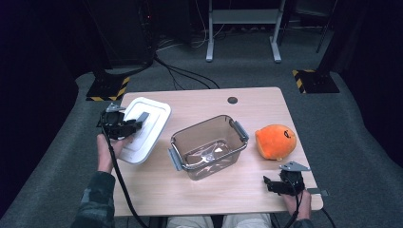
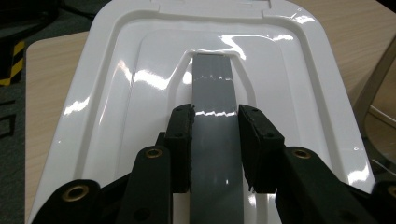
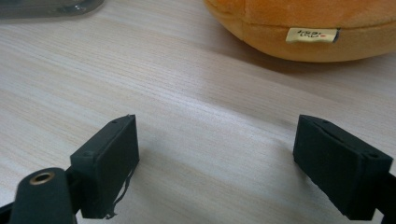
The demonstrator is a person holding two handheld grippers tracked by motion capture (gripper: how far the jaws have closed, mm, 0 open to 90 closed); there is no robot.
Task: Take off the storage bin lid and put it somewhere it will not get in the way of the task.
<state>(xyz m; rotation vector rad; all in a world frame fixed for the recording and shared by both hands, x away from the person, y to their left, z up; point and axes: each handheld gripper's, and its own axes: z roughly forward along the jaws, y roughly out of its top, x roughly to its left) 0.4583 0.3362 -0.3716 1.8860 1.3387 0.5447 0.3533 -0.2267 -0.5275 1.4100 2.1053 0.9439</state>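
White lid (image 1: 145, 128), glossy plastic, its grey handle strip (image 2: 215, 126) clamped by the left hand-held gripper (image 2: 215, 140).
Clear rectangular bin (image 1: 209, 146) sits empty; right hand-held gripper (image 3: 217, 163) gapes wide on the wood-grain table (image 3: 187, 79).

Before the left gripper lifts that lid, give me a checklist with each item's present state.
1. Left gripper closed on the grey handle of the white lid: ok, both pads sit against the strip's sides.
2. Grip centred on the handle: ok in the left gripper view.
3. Clear container open on top and upright to take the lid: ok.
4. Something already inside the container: cannot tell; glare on the clear bottom.
5. Right gripper out of the way: ok, open and low over the wooden table near its front right corner.
6. Orange plush toy clear of the container: ok, it lies apart to its right.
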